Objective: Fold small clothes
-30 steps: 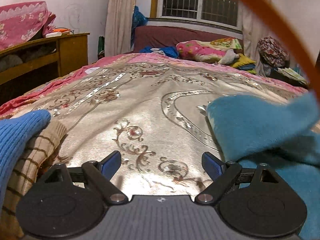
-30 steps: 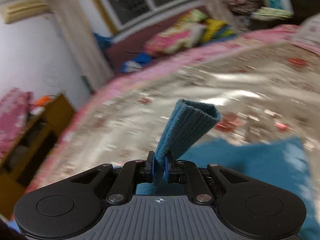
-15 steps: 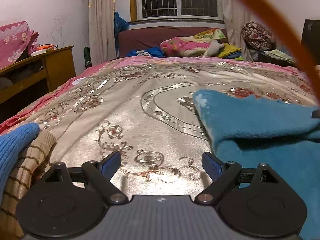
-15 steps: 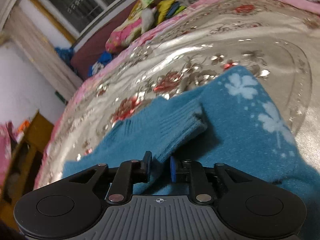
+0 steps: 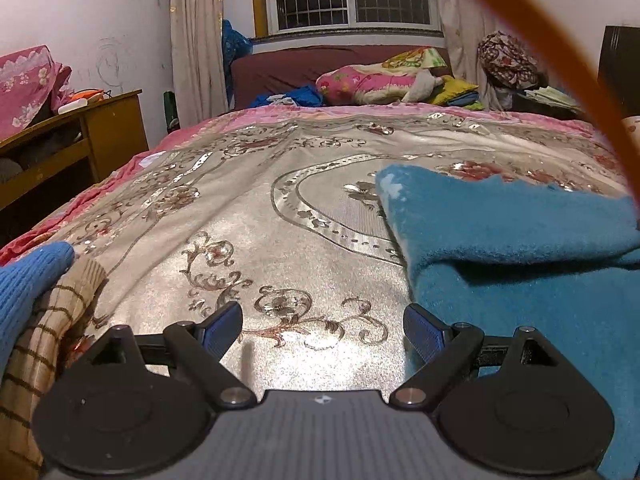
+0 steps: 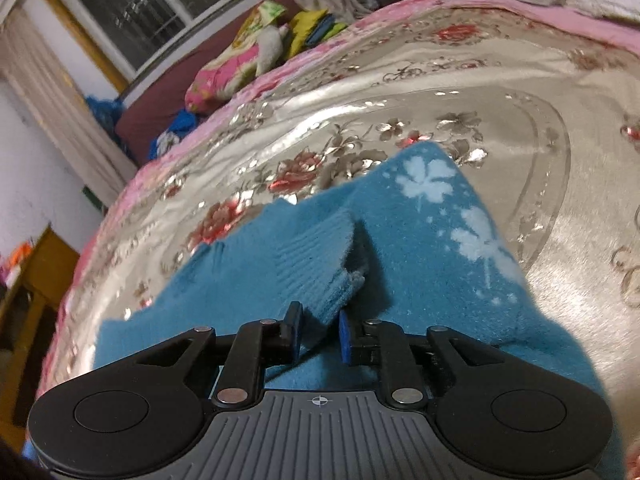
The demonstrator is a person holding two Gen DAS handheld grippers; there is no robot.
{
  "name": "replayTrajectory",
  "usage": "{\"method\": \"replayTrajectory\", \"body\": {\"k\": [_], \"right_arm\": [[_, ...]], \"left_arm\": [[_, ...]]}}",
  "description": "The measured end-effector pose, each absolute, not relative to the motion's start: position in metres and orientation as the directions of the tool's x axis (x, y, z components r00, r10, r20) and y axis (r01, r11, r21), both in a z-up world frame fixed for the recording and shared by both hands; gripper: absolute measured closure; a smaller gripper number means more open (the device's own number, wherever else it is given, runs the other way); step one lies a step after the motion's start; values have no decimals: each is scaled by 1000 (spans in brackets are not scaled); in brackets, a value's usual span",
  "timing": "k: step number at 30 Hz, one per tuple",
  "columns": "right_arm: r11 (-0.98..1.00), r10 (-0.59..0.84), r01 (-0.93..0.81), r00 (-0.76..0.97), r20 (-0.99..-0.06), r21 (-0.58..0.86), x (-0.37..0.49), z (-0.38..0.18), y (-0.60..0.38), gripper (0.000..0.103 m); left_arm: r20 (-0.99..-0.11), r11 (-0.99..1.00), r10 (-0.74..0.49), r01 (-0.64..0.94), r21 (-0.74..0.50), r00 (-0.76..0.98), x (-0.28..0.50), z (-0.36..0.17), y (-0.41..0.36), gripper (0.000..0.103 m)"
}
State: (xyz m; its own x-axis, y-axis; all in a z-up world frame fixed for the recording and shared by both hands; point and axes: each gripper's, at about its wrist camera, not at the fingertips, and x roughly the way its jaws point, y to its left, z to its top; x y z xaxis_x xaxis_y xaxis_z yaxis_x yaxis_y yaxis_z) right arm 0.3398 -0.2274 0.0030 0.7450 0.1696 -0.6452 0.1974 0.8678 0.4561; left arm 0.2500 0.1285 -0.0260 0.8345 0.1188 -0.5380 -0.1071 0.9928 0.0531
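On the bed point(image 5: 248, 216), the right tool point(image 6: 319, 332) stands parted around the teal sweater's point(image 6: 420, 240) ribbed cuff point(image 6: 316, 268), while the left tool point(image 5: 322, 326) gapes wide, empty.

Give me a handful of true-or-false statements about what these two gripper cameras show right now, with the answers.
1. The left gripper is clamped on cloth. False: open, nothing between its fingers.
2. The teal garment has pale leaf-like prints. True.
3. The ribbed cuff lies between the right gripper's parted fingers. True.
4. The garment lies on a wooden floor. False: on a floral bedspread.
5. A blue and a striped tan cloth lie beside the left gripper. True.
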Motion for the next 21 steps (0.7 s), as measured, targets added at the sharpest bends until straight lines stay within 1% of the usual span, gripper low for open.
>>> {"method": "replayTrajectory", "body": {"k": [1,3,7,10,15,18,21], "right_arm": [[872,166,196,742,-649,448,339,5,-227,81],[880,152,196,747,-647,433,333,13,-228,81],[919,97,175,769,-632,354,317,27,-227,80],[931,109,147,761,-639,333,306,29,-229,80],[946,145,116,682,-717,302,288,18,-231,78],[952,160,103,634,-757,287,269,10,-236,78],[960,169,77,608,-775,269,242,6,-241,78]], "left_arm": [[-541,993,120,-107,55,832,250,-26,128,10],[-547,992,124,-114,52,828,249,-25,127,10],[-550,992,123,-115,48,826,241,-21,125,10],[-558,994,111,-97,54,823,235,-19,118,10],[-626,999,48,-33,36,779,225,-23,103,10],[-634,997,63,-20,75,771,213,-24,94,10],[-642,996,64,-13,84,764,200,-24,91,10]]}}
